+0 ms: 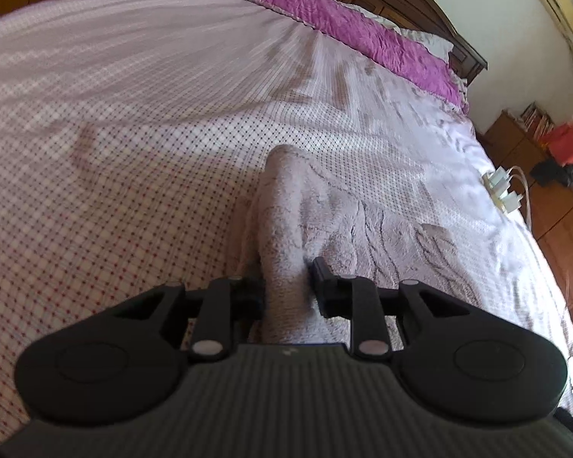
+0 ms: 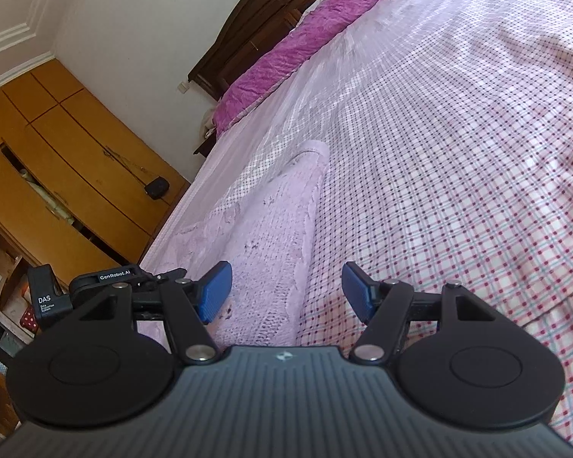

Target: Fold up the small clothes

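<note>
1. The small knitted garment (image 1: 324,221) is lying on the checked bedsheet (image 1: 133,133), filling the lower centre of the left wrist view. One long fold of it is rising as a ridge from the bottom centre up toward the middle of the frame.
2. Your left tongs (image 1: 286,286) are sitting astride the near end of that ridge. The cloth is filling the narrow gap between the jaws, but I cannot tell whether they are gripping it or only resting beside it.
3. In the right wrist view the garment (image 2: 271,236) is running from the lower centre up to the middle of the frame. Your right tongs (image 2: 286,290) are standing spread wide and pinching nothing; their left blue pad is hovering over the knit, the right one over bare sheet.
4. You seem to be in the middle of a fold, likely laying a sleeve or side edge down.
5. Next you are probably needing to free the left tongs cleanly without dragging the fold, then bring the right tongs onto the near edge for the following fold.
6. The purple pillow (image 1: 363,26) is lying in the upper part of the frame, well apart.
</note>
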The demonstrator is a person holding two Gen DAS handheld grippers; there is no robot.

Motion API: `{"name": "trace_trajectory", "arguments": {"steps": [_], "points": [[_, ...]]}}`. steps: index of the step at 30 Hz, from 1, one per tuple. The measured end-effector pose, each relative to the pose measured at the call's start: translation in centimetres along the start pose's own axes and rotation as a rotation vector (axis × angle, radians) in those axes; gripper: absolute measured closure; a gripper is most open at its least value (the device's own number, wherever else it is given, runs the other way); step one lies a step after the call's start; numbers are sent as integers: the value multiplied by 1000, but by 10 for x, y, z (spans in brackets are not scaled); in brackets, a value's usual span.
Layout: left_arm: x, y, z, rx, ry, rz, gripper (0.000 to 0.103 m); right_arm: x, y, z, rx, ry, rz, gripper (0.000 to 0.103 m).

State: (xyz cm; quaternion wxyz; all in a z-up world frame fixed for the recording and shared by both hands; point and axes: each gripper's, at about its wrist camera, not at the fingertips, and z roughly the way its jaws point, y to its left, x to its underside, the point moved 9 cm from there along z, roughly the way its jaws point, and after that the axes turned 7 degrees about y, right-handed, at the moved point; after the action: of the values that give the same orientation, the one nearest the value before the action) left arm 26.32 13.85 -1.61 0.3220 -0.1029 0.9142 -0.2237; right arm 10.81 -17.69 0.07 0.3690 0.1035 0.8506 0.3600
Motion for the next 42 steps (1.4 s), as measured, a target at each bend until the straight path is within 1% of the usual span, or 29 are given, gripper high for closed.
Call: {"name": "trace_trajectory", "arguments": {"steps": [2, 4, 5, 7, 8, 9, 11, 12, 15, 18, 22, 24, 26, 27, 31, 34, 36, 37, 42], "points": [[1, 2, -1, 20, 5, -25, 76, 0, 2, 5, -2, 9, -10, 32], [2, 0, -3, 35, -5, -11, 78, 0, 8, 10, -21, 28, -20, 32], [1, -3, -6, 31, -24, 9, 87, 2, 13, 12, -41, 41, -32, 32], [-2, -6, -13, 16, -37, 26, 87, 6, 27, 17, -83, 64, -73, 32], [-5, -6, -15, -7, -36, 37, 87, 9, 34, 20, -91, 71, -97, 32], [-7, -4, -14, -26, -32, 50, 87, 11, 39, 22, -85, 71, -124, 32], [-8, 2, -8, -93, -5, 77, 87, 13, 45, 24, -57, 67, -171, 32], [-7, 4, -5, -110, 7, 84, 87, 13, 45, 25, -48, 68, -177, 32], [-3, 3, -4, -114, 23, 101, 85, 11, 40, 24, -47, 74, -155, 32], [1, 1, -12, -110, 31, 84, 84, 8, 35, 23, -50, 70, -127, 32], [7, -7, -27, -120, 45, 92, 84, 6, 33, 24, -45, 66, -124, 32], [9, -8, -36, -117, 50, 94, 81, 6, 34, 25, -44, 66, -123, 32], [13, -12, -45, -111, 62, 107, 73, 9, 36, 24, -43, 66, -125, 32], [15, -13, -48, -106, 69, 113, 71, 9, 37, 25, -38, 65, -128, 32], [29, -26, -60, -62, 106, 153, 58, 12, 41, 25, -26, 64, -136, 32], [39, -28, -60, -62, 140, 161, 57, 13, 44, 24, -25, 67, -141, 32], [45, -25, -58, -72, 139, 181, 61, 14, 48, 24, -32, 71, -152, 32], [48, -21, -57, -101, 134, 203, 78, 14, 50, 24, -35, 73, -161, 32], [53, -1, -62, -194, 124, 257, 79, 15, 51, 23, -27, 85, -191, 32]]}}
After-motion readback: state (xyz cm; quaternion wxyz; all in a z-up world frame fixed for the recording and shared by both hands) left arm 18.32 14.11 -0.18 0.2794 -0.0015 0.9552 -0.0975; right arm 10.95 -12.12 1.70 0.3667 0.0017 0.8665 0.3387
